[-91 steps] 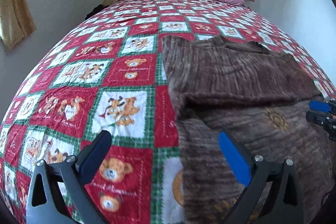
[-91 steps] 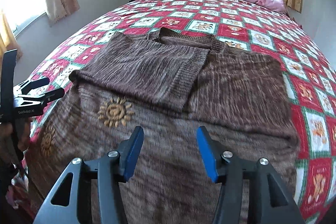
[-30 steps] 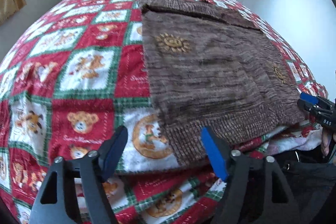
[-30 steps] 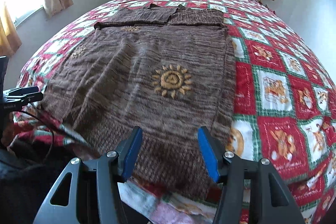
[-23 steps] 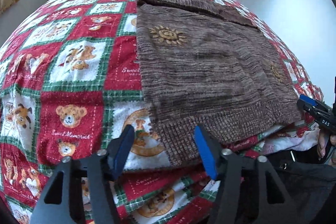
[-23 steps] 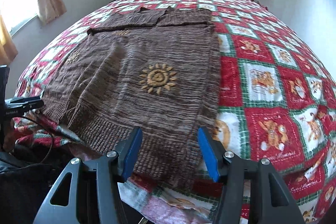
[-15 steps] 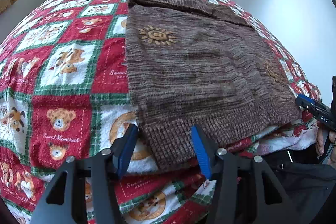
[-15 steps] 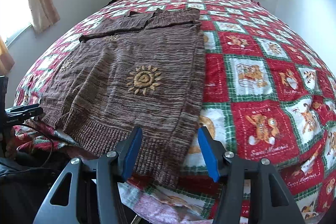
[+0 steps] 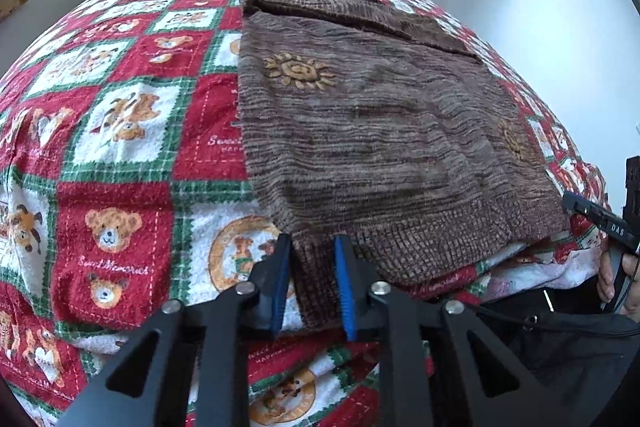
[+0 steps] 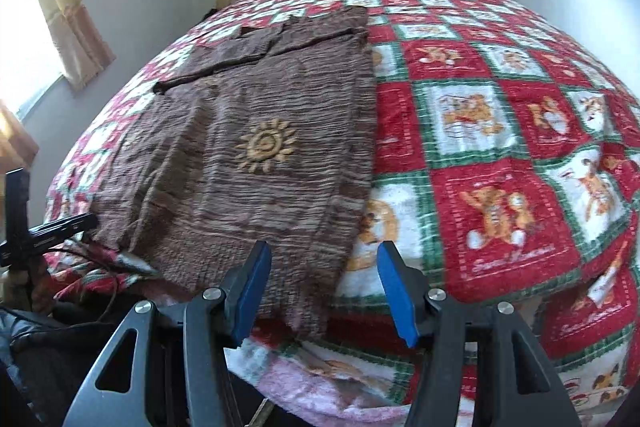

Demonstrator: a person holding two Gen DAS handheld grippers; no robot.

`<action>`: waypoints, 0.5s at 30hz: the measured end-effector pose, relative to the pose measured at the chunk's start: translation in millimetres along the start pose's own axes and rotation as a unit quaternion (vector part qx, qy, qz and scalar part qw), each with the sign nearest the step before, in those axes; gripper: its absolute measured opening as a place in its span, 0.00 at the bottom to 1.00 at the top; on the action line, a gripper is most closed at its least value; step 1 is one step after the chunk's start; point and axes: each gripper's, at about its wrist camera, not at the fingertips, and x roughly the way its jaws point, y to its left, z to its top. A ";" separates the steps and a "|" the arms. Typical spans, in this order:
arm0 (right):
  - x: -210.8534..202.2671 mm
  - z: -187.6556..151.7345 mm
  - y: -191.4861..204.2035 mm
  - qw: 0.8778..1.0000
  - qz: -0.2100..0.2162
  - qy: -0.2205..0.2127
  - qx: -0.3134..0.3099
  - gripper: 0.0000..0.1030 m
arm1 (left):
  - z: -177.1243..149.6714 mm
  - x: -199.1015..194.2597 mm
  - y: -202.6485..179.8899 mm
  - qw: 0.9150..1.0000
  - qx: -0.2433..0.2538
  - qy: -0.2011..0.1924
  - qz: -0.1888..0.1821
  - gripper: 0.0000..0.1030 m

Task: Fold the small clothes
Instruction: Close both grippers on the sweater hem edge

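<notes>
1. Left wrist view: our left hand-held gripper (image 9: pixel 311 281) has its blue pads narrowed around the left hem corner of the sweater (image 9: pixel 372 131), the ribbed knit between them. They look clenched on it, though full pinch is hard to confirm.
2. The sweater lies flat on the bed (image 9: pixel 120 155), sleeves folded in near the headboard end, hem draped over the near edge.
3. Right wrist view: our right hand-held gripper (image 10: pixel 320 283) is released, jaws wide, poised at the right hem corner of the sweater (image 10: pixel 256 163) but not touching it.
4. We judge the step to be taking both hem corners so the bottom can be carried up toward the collar.
5. To do it well, we should close the right jaws on both knit layers only, clear of the bedcover beneath.
6. We should match grip depth on both sides so the hem lifts level.
7. Lift first, then carry forward together; loose knit stretches and skews if one side leads.
</notes>
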 end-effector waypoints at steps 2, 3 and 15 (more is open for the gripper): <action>0.5 -1.9 5.1 1.000 0.005 0.004 -0.010 0.54 | 0.1 0.3 0.3 1.000 -0.001 -0.001 0.000 0.21; 0.4 -2.8 8.1 1.000 0.004 0.006 -0.016 0.54 | 0.1 0.1 0.8 1.000 -0.002 -0.001 -0.001 0.21; -9.4 -1.7 -3.4 0.998 0.055 -0.027 0.009 0.05 | 2.8 -3.3 5.5 0.999 -0.003 -0.015 -0.029 0.09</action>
